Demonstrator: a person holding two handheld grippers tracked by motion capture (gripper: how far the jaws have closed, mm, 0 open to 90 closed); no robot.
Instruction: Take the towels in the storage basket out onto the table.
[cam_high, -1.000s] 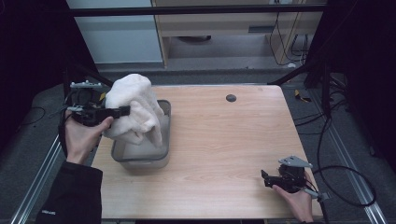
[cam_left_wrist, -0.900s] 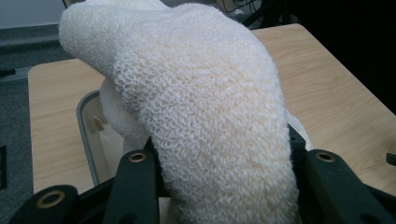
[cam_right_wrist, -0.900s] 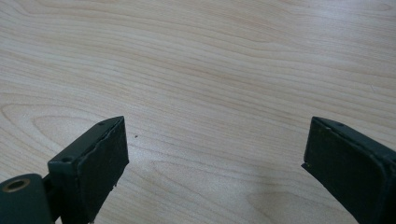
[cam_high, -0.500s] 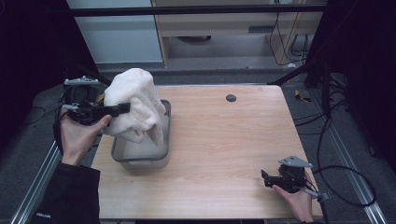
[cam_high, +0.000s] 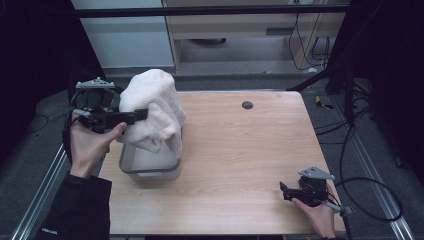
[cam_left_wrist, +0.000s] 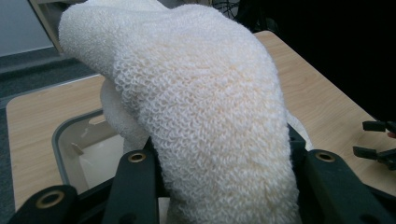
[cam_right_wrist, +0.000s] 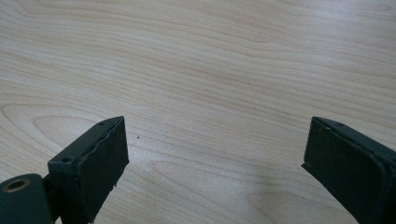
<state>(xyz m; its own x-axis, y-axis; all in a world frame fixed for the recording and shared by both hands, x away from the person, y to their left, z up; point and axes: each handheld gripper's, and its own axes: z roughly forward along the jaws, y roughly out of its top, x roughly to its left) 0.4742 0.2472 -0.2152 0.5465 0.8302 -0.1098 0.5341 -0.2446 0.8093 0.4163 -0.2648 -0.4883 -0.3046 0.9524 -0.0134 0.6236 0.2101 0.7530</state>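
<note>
A cream-white towel hangs bunched over the grey tray at the table's left. My left gripper is shut on the towel and holds it up above the tray; its lower folds dangle toward the tray's inside. In the left gripper view the towel bulges between the two black jaws, with the tray below it to the left. My right gripper rests low at the table's front right, open, with bare wood between its jaws.
The light wooden table has a small dark round hole near its far edge. Cables trail on the floor at the right. A metal rail runs along the table's left side. The right gripper appears far off in the left gripper view.
My left gripper has lifted the towel higher above the tray and drawn it slightly toward the person. The right gripper has stayed still.
</note>
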